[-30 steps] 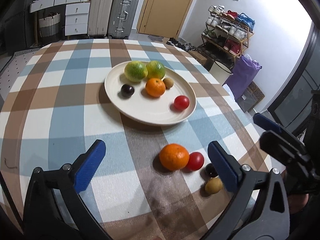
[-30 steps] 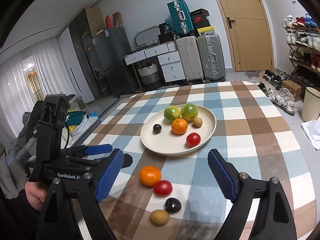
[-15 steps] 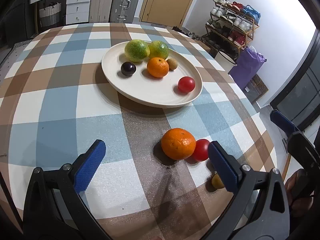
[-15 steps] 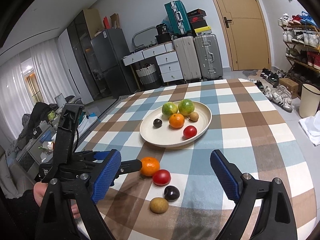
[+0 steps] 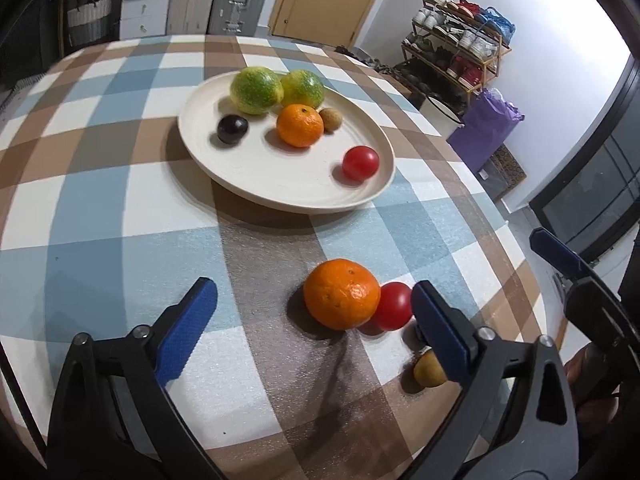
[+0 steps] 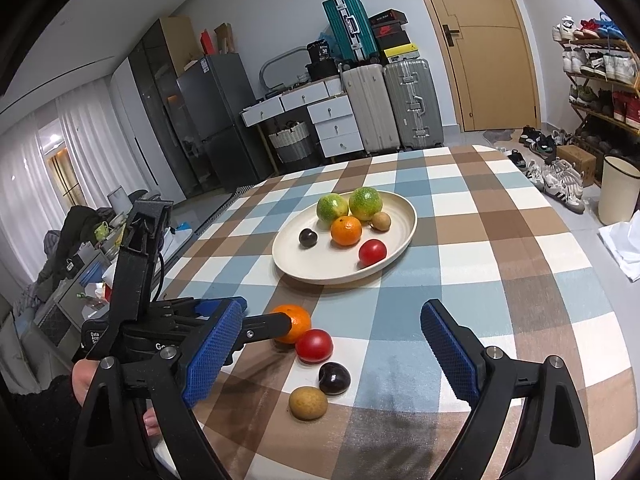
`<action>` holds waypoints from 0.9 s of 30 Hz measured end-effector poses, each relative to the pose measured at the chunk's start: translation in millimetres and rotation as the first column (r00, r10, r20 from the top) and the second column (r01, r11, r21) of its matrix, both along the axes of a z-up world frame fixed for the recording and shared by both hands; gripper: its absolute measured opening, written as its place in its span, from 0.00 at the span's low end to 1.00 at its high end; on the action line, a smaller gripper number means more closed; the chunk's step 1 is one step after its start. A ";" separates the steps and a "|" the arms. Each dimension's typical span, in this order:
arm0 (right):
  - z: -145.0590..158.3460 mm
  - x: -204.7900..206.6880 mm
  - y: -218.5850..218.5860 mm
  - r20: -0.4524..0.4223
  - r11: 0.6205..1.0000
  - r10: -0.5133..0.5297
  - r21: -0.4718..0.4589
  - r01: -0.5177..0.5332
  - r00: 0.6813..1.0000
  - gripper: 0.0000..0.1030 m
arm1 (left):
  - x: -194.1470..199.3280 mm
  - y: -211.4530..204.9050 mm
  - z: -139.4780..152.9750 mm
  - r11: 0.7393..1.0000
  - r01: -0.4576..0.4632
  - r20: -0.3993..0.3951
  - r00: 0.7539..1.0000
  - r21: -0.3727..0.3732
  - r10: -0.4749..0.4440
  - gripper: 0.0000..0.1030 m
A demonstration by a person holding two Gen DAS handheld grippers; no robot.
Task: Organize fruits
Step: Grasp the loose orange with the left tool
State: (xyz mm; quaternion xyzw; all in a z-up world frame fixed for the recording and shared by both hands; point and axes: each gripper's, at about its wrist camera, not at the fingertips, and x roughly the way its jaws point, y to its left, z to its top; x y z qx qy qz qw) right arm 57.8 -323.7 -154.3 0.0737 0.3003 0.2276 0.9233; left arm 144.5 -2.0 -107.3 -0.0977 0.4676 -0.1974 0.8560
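A cream plate on the checked table holds two green citrus, an orange, a dark plum, a small brown fruit and a red tomato. Loose on the cloth lie an orange, a red tomato, a dark plum and a brown fruit. My left gripper is open, low over the cloth, with the loose orange between its fingers near the right one. My right gripper is open and empty, above the loose fruits.
The table's right edge drops off close to the loose fruits. Suitcases, drawers and a door stand beyond the table. A shoe rack and a purple bag stand at the right.
My left gripper has moved forward and lower toward the loose orange, which now lies between its fingers. My right gripper has shifted slightly; the fruits have not moved.
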 end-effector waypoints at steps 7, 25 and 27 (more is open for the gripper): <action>-0.5 0.1 -0.9 -0.004 1.000 -0.002 0.007 0.002 1.000 0.90 | 2.4 -4.3 -6.0 0.998 0.044 -0.020 0.999 -0.034 -0.044 0.60; -4.4 -0.3 -7.3 -0.027 1.000 -0.015 0.017 0.015 1.000 0.90 | -11.1 10.2 -2.5 0.997 0.055 0.004 0.998 -0.053 -0.055 0.37; -5.7 0.2 -6.3 -0.033 1.000 -0.015 0.013 0.015 0.999 0.90 | -13.3 13.8 -1.2 0.997 0.050 0.007 0.999 -0.059 -0.050 0.37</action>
